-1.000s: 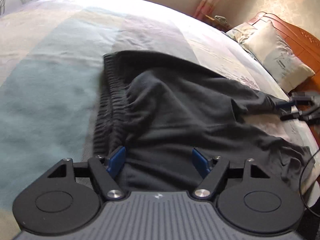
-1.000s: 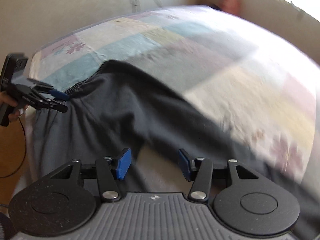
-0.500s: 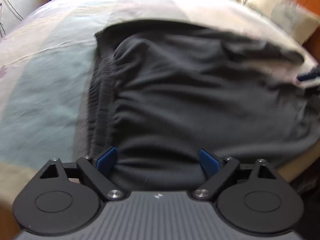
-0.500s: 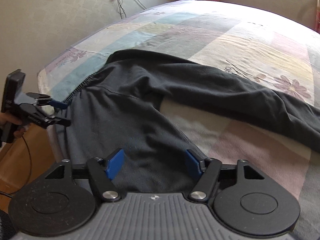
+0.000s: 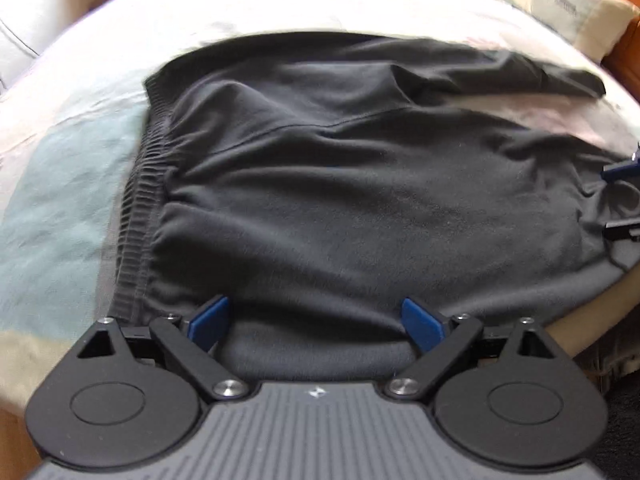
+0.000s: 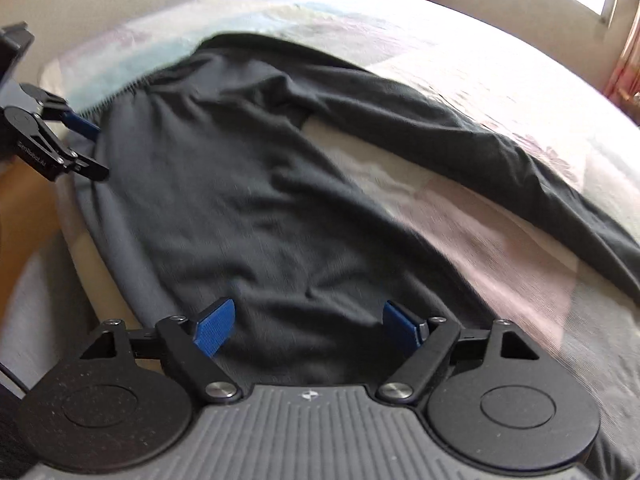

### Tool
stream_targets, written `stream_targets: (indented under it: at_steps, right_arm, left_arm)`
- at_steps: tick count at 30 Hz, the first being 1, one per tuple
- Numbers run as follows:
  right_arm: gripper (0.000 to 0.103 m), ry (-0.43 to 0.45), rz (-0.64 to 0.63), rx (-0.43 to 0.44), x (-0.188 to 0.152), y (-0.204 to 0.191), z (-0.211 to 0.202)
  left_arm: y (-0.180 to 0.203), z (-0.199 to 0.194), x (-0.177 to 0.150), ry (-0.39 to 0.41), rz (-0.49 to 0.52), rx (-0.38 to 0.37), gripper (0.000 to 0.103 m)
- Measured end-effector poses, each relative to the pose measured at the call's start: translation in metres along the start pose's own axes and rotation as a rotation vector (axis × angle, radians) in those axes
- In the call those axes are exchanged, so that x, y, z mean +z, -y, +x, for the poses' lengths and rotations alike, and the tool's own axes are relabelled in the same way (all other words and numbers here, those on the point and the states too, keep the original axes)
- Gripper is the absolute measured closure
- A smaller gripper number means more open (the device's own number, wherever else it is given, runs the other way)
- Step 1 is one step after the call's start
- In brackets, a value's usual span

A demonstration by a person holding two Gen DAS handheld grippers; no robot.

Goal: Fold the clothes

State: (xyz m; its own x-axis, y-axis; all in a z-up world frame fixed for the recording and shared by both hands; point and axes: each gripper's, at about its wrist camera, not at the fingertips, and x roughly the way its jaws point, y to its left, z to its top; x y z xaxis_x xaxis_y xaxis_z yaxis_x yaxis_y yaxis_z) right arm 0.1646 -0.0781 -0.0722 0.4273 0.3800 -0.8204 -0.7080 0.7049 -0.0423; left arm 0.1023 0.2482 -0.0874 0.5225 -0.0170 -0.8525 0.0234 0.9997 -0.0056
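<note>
Trousers [image 5: 360, 184], dark grey and soft, lie spread over the bed [image 5: 60, 200] directly ahead of both your pairs of fingers. Their ribbed waistband [image 5: 140, 216] runs just left of your left gripper [image 5: 316, 320], and the seat of the fabric fills the space between and beyond its blue fingers [image 5: 210, 320]. Those fingers stand wide apart and are opening further; cloth lies under the gap, but neither pad presses on it. Your right gripper [image 6: 308, 326] sits over the near leg, its fingers [image 6: 214, 330] also wide and spreading, with fabric below them and nothing pinched. Beyond its right finger the far leg [image 6: 480, 152] stretches away to the right, and a strip of pale bedspread [image 6: 420, 208] shows between the two legs. From the right wrist view, your left gripper appears far left of the fingers, at the waistband corner. A pillow [image 5: 560, 4] lies well beyond the left fingers, up to the right.
</note>
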Motion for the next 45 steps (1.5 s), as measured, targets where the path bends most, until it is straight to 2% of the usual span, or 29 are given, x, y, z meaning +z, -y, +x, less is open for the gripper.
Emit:
stream_targets:
  at_steps: [3,6,7,10,12,15,18,20,22,24,27,32,37,39,43,45]
  right_arm:
    - [0.014,-0.008,0.035,0.002,-0.010,0.006,-0.001]
    - [0.010,0.005,0.085,0.021,-0.016,0.012,0.000]
    - [0.008,0.006,0.093,0.024,-0.015,0.012,0.001]
    - [0.003,0.001,0.100,0.011,-0.014,0.008,0.006]
    - [0.000,-0.001,0.095,-0.003,-0.014,0.004,0.008]
    - [0.000,0.009,0.093,-0.008,-0.017,0.003,0.009]
    - [0.000,0.024,0.098,-0.002,-0.020,0.004,0.008]
    - [0.000,0.034,0.098,0.002,-0.022,0.005,0.008]
    - [0.000,0.039,0.095,-0.004,-0.022,0.004,0.009]
    - [0.000,0.044,0.096,-0.009,-0.023,0.003,0.010]
    - [0.000,0.052,0.099,-0.009,-0.024,0.003,0.009]
    - [0.000,0.053,0.097,-0.001,-0.024,0.005,0.009]
    - [0.000,0.046,0.121,0.025,-0.020,0.012,0.004]
    - [0.000,0.081,0.175,0.038,-0.019,0.023,-0.004]
    - [0.000,0.136,0.272,0.007,-0.013,0.051,-0.018]
    - [0.000,0.152,0.287,-0.026,-0.010,0.062,-0.023]
  left_arm:
    - [-0.007,-0.012,-0.019,-0.003,-0.026,0.021,0.006]
    - [-0.013,-0.022,-0.019,-0.030,-0.063,0.062,0.006]
    - [-0.011,-0.026,-0.018,-0.009,-0.058,0.073,0.006]
    - [-0.005,-0.029,-0.013,0.053,-0.044,0.036,0.006]
    - [-0.002,-0.020,-0.009,0.067,-0.043,0.027,0.006]
    - [-0.005,-0.001,-0.012,0.029,-0.097,0.035,0.005]
    - [-0.004,-0.007,-0.019,0.043,-0.105,0.048,0.005]
    - [-0.004,-0.011,-0.021,0.015,-0.105,0.058,0.005]
    - [-0.005,-0.015,-0.016,-0.014,-0.117,0.061,0.005]
    - [-0.003,-0.020,-0.007,-0.002,-0.112,0.060,0.005]
    - [0.004,-0.025,0.018,0.064,-0.081,0.004,0.005]
    - [0.021,-0.007,0.081,0.147,-0.028,-0.068,0.005]
    - [-0.001,0.038,0.146,0.173,-0.123,-0.149,0.005]
    - [-0.011,0.058,0.168,0.174,-0.143,-0.166,0.005]
    - [-0.028,0.108,0.201,0.125,-0.193,-0.187,0.005]
    - [-0.037,0.128,0.211,0.121,-0.214,-0.171,0.005]
